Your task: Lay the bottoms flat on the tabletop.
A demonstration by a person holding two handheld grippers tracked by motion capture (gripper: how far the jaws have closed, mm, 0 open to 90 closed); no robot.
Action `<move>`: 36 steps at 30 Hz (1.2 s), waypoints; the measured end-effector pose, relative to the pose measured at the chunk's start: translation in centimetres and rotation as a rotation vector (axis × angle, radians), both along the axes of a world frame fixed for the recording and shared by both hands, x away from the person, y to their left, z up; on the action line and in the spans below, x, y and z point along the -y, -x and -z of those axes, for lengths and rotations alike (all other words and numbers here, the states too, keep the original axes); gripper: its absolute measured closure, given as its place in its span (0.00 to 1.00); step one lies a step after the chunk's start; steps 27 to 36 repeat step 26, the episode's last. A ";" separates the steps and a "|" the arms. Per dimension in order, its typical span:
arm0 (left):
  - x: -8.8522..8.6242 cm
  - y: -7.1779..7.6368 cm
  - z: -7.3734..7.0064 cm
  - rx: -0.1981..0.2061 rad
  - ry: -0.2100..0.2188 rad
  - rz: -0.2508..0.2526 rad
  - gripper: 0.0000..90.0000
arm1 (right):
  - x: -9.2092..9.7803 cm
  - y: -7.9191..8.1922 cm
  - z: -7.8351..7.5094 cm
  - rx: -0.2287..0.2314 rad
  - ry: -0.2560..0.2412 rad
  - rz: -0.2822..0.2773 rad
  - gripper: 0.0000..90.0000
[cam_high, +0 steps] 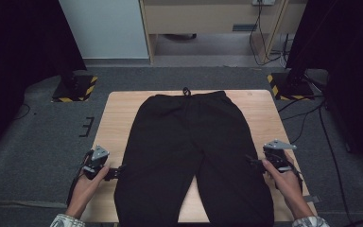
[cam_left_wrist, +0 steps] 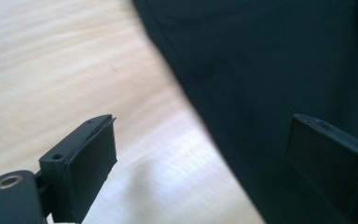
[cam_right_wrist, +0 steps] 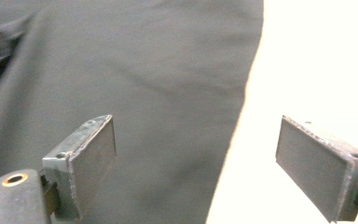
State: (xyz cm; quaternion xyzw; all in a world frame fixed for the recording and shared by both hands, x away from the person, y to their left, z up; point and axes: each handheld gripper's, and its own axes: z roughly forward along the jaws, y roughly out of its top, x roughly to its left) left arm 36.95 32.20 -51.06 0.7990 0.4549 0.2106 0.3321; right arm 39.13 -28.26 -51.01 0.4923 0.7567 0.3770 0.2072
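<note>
Two grippers at the near edge of a wooden table, one per hand, flanking black trousers spread flat, waistband and drawstring toward the far edge, legs running toward the person and off the near edge. Left gripper just beside the outer seam of the left trouser leg, jaws spread wide, holding nothing. Right gripper at the outer edge of the right leg, jaws likewise wide apart and empty.

Seen close from the left gripper view: one black pad over bare wood grain, the other over dark cloth, the fabric edge passing diagonally between them; contact with the cloth impossible to tell. From the right gripper view: one worn grey pad over the cloth, the other over a washed-out bright tabletop, the hem line running between; a fold of fabric at upper left.

From the high view alone: grey carpet around the table, two stand bases with yellow-black hazard stripes at the far corners, dark curtains at both sides, cables on the floor at right, a light wooden cabinet at the back.
</note>
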 end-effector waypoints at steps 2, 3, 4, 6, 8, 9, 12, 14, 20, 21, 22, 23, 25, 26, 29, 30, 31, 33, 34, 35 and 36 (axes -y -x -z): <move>-0.2 -0.8 0.1 -0.001 -0.007 -0.016 0.08 | 1.2 -0.5 0.2 0.000 0.005 0.043 0.14; -0.3 -1.2 0.3 -0.008 -0.007 -0.027 0.08 | 1.9 -0.7 0.4 0.003 0.002 0.070 0.14; -0.5 -1.7 0.6 -0.019 -0.013 -0.045 0.07 | 2.5 -0.9 0.7 -0.006 -0.001 0.094 0.14; -0.9 -2.3 1.4 -0.037 -0.012 -0.073 0.08 | 3.8 -1.2 1.6 -0.013 0.003 0.152 0.14; -1.1 -2.6 2.0 -0.041 -0.012 -0.092 0.08 | 4.3 -1.2 2.2 -0.026 0.010 0.176 0.14; -1.1 -2.6 2.1 -0.043 -0.007 -0.096 0.08 | 4.5 -1.2 2.6 -0.036 0.024 0.185 0.14; -1.4 -2.6 2.5 -0.033 0.021 -0.103 0.05 | 4.8 -1.2 2.7 -0.050 0.028 0.188 0.14; -1.5 -2.6 2.5 -0.034 0.019 -0.098 0.05 | 4.9 -1.2 2.7 -0.054 0.038 0.181 0.13; -1.8 -2.6 2.6 -0.036 0.015 -0.086 0.03 | 4.7 -0.9 2.8 -0.053 0.078 0.165 0.13; -1.8 -2.6 2.6 -0.037 0.016 -0.080 0.03 | 4.6 -0.9 2.8 -0.053 0.078 0.166 0.13; -1.9 -2.6 2.6 -0.038 0.018 -0.078 0.03 | 4.6 -0.9 2.8 -0.053 0.077 0.166 0.13; -1.9 -2.6 2.6 -0.038 0.016 -0.078 0.03 | 4.6 -0.9 2.8 -0.053 0.078 0.166 0.13; -1.8 -2.6 2.6 -0.037 0.015 -0.081 0.03 | 4.6 -0.9 2.8 -0.053 0.077 0.167 0.13; -1.8 -2.6 2.6 -0.037 0.015 -0.083 0.03 | 4.6 -0.9 2.8 -0.052 0.078 0.167 0.13; -1.8 -2.6 2.6 -0.037 0.015 -0.083 0.03 | 4.6 -0.9 2.8 -0.052 0.078 0.167 0.13; -1.8 -2.6 2.6 -0.037 0.015 -0.083 0.03 | 4.6 -0.9 2.8 -0.052 0.078 0.167 0.13; -1.8 -2.6 2.6 -0.037 0.015 -0.083 0.03 | 4.6 -0.9 2.8 -0.052 0.078 0.167 0.13; -1.8 -2.6 2.6 -0.037 0.015 -0.083 0.03 | 4.6 -0.9 2.8 -0.052 0.078 0.167 0.13; -1.8 -2.6 2.6 -0.037 0.015 -0.083 0.03 | 4.6 -0.9 2.8 -0.052 0.078 0.167 0.13; -1.8 -2.6 2.6 -0.037 0.015 -0.083 0.03 | 4.6 -0.9 2.8 -0.052 0.078 0.167 0.13; -1.8 -2.6 2.6 -0.037 0.015 -0.083 0.03 | 4.6 -0.9 2.8 -0.052 0.078 0.167 0.13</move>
